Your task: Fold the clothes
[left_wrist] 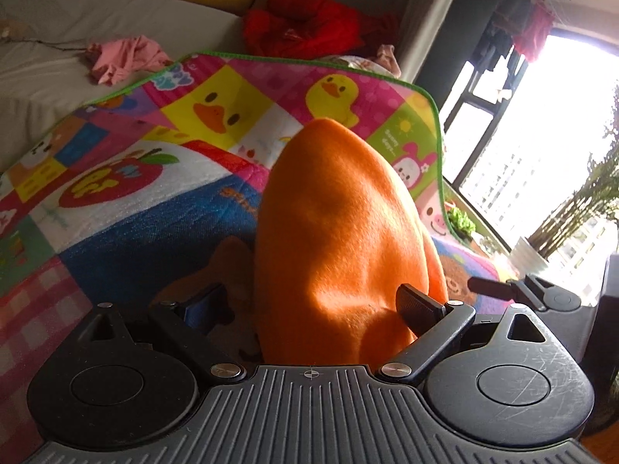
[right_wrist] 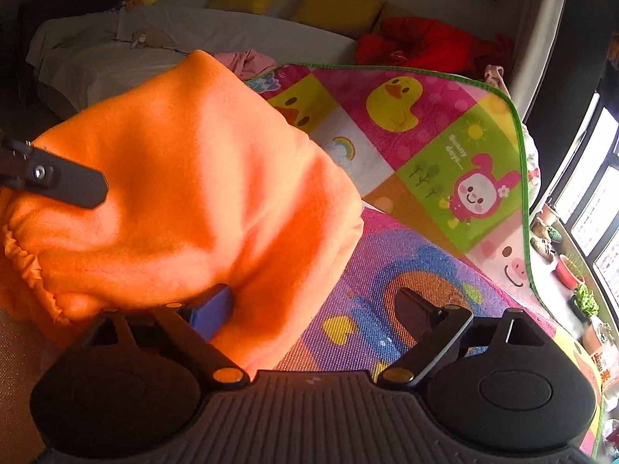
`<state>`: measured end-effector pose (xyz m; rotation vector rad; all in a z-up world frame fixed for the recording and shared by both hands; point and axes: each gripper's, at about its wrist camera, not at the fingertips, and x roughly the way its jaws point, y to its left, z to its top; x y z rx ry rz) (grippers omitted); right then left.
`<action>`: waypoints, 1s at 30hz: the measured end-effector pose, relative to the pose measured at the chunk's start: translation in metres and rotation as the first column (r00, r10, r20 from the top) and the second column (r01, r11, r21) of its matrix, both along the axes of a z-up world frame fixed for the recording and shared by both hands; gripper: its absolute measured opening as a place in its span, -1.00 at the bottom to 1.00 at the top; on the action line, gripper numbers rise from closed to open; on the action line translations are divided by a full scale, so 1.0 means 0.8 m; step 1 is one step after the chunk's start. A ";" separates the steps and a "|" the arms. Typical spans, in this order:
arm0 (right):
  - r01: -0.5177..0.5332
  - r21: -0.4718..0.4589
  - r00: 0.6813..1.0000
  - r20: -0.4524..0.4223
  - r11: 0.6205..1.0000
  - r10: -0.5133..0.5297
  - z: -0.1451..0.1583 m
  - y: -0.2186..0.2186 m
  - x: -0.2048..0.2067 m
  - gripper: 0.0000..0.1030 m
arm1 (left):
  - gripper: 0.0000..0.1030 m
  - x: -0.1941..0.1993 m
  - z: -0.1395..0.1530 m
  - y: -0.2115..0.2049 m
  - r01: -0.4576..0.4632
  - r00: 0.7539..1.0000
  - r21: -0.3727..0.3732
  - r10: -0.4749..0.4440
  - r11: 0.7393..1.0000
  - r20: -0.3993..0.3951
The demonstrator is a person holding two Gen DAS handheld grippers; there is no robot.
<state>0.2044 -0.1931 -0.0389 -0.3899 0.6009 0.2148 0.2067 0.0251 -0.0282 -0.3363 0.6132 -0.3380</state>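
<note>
An orange fleece garment (left_wrist: 340,224) rises in a bunched heap from the colourful play mat (left_wrist: 127,208). My left gripper (left_wrist: 309,305) straddles its near end with jaws wide. The right pad touches the fleece; the blue left pad stands clear of it. In the right wrist view the same garment (right_wrist: 185,178) fills the left half, its elastic hem at the far left. My right gripper (right_wrist: 317,309) is open over the mat (right_wrist: 410,131), with the garment's edge against its left finger. One black finger of the left gripper (right_wrist: 69,181) lies on top of the fleece.
A white sofa (left_wrist: 116,19) with yellow cushions (right_wrist: 336,7) runs behind the mat. On it lie a pink garment (left_wrist: 123,58) and a red jacket (left_wrist: 305,23). A bright window (left_wrist: 549,135) with potted plants (right_wrist: 584,301) lines the right side.
</note>
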 end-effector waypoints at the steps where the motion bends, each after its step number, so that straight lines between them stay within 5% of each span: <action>1: 0.002 -0.004 1.000 0.000 1.000 -0.002 0.000 0.001 0.000 0.76 | 0.89 0.001 -0.001 0.001 -0.008 1.000 0.007 0.008 1.000 0.004; 13: 0.012 0.042 1.000 0.020 0.999 -0.012 0.040 -0.016 -0.010 0.76 | 0.89 -0.004 -0.015 -0.017 0.011 0.999 0.117 -0.016 0.993 0.041; 19: -0.027 0.236 0.999 0.043 0.971 0.018 0.073 -0.023 -0.021 0.87 | 0.89 -0.004 -0.016 -0.018 0.016 0.999 0.122 -0.021 0.992 0.041; 25: 0.006 0.119 0.999 -0.046 0.993 0.000 0.023 0.006 0.004 0.94 | 0.89 -0.004 -0.017 -0.014 0.016 0.999 0.101 -0.021 0.995 0.044; 30: 0.010 0.114 0.999 -0.045 0.993 -0.005 0.011 0.007 0.009 1.00 | 0.89 -0.003 -0.017 -0.005 0.008 0.999 0.051 -0.010 0.999 0.048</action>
